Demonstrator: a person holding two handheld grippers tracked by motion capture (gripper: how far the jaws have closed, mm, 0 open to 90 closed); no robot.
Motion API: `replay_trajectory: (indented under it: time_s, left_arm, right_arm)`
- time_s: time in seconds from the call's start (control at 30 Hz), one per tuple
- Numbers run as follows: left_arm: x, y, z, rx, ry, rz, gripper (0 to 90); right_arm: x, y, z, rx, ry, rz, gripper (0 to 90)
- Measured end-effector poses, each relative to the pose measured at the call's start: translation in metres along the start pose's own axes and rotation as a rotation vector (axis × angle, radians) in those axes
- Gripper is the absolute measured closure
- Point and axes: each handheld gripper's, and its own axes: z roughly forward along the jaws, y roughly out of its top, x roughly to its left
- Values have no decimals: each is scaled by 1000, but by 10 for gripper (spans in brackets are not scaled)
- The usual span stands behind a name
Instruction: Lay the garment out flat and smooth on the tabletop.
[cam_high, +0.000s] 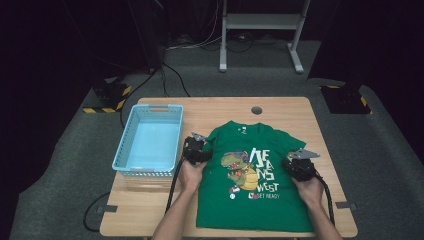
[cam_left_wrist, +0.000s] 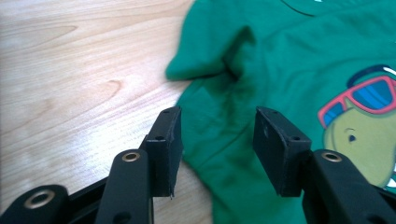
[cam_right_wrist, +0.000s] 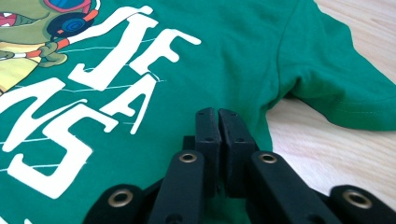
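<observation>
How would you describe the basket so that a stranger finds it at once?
On the wooden table, look left of the green T-shirt. There stands the basket, beside the left gripper: light blue, rectangular, slotted-walled, and the table's one container.

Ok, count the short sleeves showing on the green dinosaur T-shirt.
2. One green short sleeve spreads toward the light blue plastic basket, just ahead of the open left gripper. The other lies on the wooden table beside the shut right gripper.

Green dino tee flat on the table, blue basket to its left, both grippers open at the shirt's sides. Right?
Not quite. The left gripper is open over the green tee, but the right gripper is shut, its jaws pressed together in the right gripper view. The blue basket is correct.
</observation>
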Motion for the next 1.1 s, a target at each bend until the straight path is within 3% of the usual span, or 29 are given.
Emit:
replay_trajectory:
  time_s: [0.17, 0.37, 0.47, 0.57, 0.63, 0.73, 0.83, 0.97, 1.1]
  left_arm:
    - [2, 4, 7, 18, 15, -6, 519]
    - [0, 3, 14, 14, 36, 30, 537]
    - [0, 3, 14, 16, 29, 50, 625]
    - [-1, 3, 11, 25, 25, 61, 770]
    - [-5, 1, 6, 22, 54, 100, 824]
    - [-8, -5, -2, 7, 61, 94, 850]
    - [-8, -9, -6, 4, 65, 86, 842]
    - [-5, -6, -3, -11, 67, 36, 647]
    - [-3, 0, 3, -42, 43, 10, 554]
  right_arm:
    - [-7, -6, -5, -5, 13, 15, 873]
    - [-9, -7, -6, -6, 16, 16, 858]
    - [-9, -8, -6, -7, 14, 15, 859]
    - [-10, -8, -7, -4, 9, 10, 866]
    - [-10, -8, -8, 2, 4, 11, 879]
    - [-11, -10, -11, 10, 3, 7, 891]
    - [-11, -11, -14, 22, 11, 9, 893]
    - [-9, -9, -14, 26, 2, -4, 815]
    - [-12, -5, -13, -23, -36, 36, 713]
